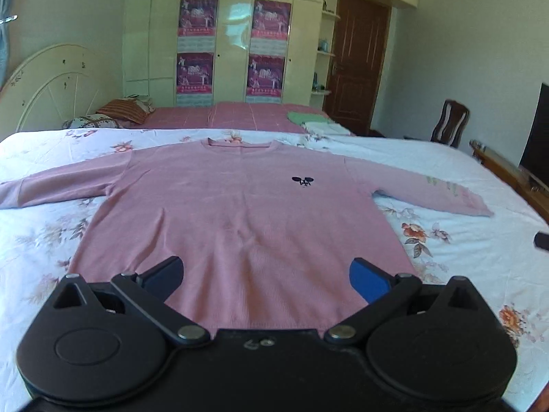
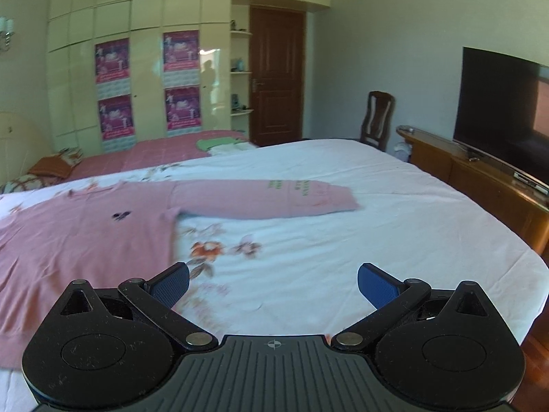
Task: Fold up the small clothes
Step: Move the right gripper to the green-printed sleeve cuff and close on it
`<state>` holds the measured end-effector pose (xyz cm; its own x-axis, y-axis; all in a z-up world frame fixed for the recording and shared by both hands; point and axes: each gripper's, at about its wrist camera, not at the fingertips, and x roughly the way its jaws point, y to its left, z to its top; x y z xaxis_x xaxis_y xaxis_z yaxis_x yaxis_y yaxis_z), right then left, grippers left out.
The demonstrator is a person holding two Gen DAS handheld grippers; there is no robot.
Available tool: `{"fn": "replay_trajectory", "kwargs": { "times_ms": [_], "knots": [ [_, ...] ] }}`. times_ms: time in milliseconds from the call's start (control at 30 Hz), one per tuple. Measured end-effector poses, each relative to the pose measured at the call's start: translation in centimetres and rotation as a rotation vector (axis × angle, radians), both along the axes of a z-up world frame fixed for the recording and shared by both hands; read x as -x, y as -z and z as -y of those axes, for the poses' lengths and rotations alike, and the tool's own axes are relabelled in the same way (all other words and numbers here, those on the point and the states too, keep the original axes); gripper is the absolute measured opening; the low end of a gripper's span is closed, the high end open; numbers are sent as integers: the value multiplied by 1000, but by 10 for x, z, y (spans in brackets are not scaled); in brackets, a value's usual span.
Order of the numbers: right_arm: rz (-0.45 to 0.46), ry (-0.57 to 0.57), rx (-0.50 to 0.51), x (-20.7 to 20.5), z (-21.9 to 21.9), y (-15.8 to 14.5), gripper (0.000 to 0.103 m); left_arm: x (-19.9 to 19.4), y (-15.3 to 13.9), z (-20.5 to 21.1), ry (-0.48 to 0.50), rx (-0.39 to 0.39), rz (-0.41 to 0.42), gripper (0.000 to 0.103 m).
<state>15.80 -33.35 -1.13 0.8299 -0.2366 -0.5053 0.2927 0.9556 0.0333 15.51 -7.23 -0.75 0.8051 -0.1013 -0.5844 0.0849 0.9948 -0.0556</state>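
Note:
A pink long-sleeved sweater [image 1: 240,213] lies flat and face up on the floral bedsheet [image 1: 463,240], both sleeves spread out, a small dark logo on its chest. My left gripper [image 1: 266,279] hovers open over the sweater's bottom hem, nothing between its blue pads. In the right wrist view the sweater [image 2: 85,237] fills the left side, its right sleeve [image 2: 267,197] stretched toward the middle with green lettering near the cuff. My right gripper [image 2: 272,285] is open above bare sheet, to the right of the sweater's body.
Folded green and white clothes [image 1: 315,122] lie on a pink-covered second bed [image 1: 223,115] behind. A wardrobe with posters [image 1: 219,51], a wooden door [image 1: 357,61], a chair [image 2: 375,120] and a TV [image 2: 504,116] on a wooden cabinet stand around. A dark object [image 1: 542,240] lies at the sheet's right edge.

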Motion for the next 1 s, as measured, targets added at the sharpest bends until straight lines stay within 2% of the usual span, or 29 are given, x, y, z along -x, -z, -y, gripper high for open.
{"fn": "replay_trajectory", "kwargs": {
  "times_ms": [100,167,200,267,333,567,600,633,700,933,1000],
  "knots": [
    [58,17,-15,-22,27,3,103,-34,4,7,-2,17,-27,102],
    [90,15,-21,-42,44,6,103,-55,6,11,29,39,-39,94],
    [91,10,-20,-53,53,7,103,-66,8,16,31,26,-50,85],
    [93,12,-29,-77,72,10,103,-85,12,24,18,-4,-55,85],
    [98,25,-66,-102,93,16,103,-101,15,30,1,-22,-56,91],
    [67,159,-220,-186,179,57,102,-145,29,45,-21,-75,-131,94],
    [58,177,-239,-193,186,64,86,-148,32,47,-20,-79,-143,94],
    [45,189,-261,-200,195,70,62,-150,34,50,-18,-85,-157,94],
    [15,227,-321,-212,213,84,59,-153,39,52,-14,-98,-177,94],
    [30,314,-535,-210,258,108,58,-163,48,50,-36,-120,-229,94],
    [49,324,-580,-206,268,109,48,-165,47,47,-47,-121,-232,94]
  ]
}}
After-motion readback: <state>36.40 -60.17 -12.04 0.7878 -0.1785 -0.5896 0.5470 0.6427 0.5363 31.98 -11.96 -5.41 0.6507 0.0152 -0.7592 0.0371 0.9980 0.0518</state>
